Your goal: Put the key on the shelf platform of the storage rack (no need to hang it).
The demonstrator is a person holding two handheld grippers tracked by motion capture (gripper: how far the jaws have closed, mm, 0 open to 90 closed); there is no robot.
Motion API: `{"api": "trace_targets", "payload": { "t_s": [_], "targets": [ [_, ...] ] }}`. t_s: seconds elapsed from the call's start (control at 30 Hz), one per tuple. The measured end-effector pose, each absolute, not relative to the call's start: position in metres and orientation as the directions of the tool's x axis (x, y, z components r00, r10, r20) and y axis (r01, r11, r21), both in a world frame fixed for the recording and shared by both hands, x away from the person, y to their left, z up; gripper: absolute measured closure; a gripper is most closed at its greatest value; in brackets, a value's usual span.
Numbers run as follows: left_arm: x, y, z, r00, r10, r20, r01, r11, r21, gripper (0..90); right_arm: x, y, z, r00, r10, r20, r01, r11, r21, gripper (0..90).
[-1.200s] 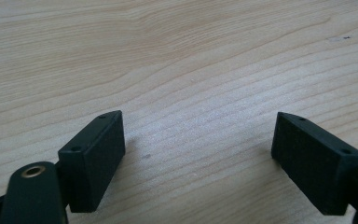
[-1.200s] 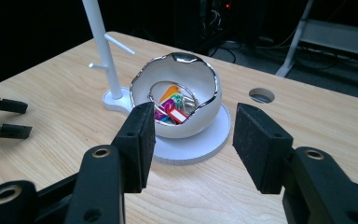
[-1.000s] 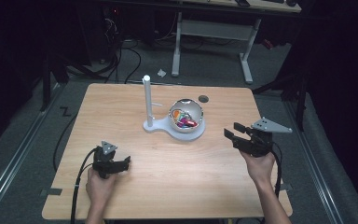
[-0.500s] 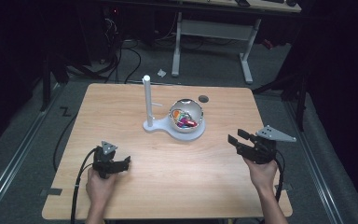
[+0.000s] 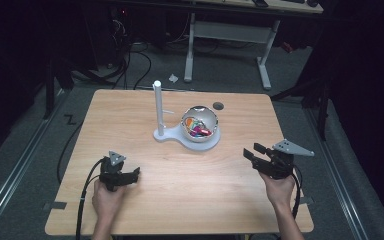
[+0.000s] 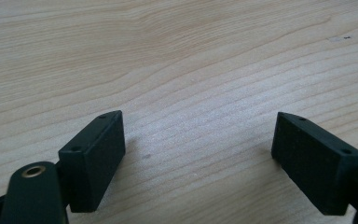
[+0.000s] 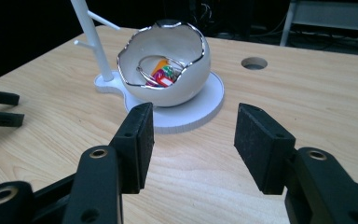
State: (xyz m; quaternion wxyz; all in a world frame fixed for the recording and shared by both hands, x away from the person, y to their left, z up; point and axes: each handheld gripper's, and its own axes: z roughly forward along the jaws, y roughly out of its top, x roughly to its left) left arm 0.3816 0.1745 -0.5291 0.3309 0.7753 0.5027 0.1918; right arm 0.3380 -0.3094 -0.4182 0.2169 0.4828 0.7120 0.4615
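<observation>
A white egg-shaped bowl [image 5: 199, 125] with a silver rim stands on a white base [image 5: 166, 135] at the table's middle, beside an upright white post [image 5: 157, 107] with small pegs. In the right gripper view the bowl [image 7: 168, 88] holds colourful small items [image 7: 163, 74] and a metal ring. My right gripper [image 5: 252, 152] is open at the right of the table, its jaws pointing at the bowl with nothing between them [image 7: 193, 140]. My left gripper [image 5: 136, 173] rests low at the front left, open over bare wood [image 6: 198, 154].
A round hole [image 5: 218, 105] lies in the wooden table [image 5: 130, 115] behind the bowl. In the right gripper view the left gripper's fingertips [image 7: 2, 109] show at the left edge. Cables and desk legs [image 5: 265, 65] stand on the dark floor beyond the table.
My right gripper has drawn back a little toward the table's near edge and sunk lower. The left gripper has stayed where it was.
</observation>
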Motion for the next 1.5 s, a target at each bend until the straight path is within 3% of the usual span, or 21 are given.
{"api": "trace_targets", "payload": {
  "t_s": [1.5],
  "targets": [
    [0.382,0.174,-0.529,0.421,0.907,-0.035,0.653,-0.276,0.706,17.8,0.356,-0.310,-0.489,-0.369,0.915,0.164,0.603,0.101,0.791,47.0]
  ]
}}
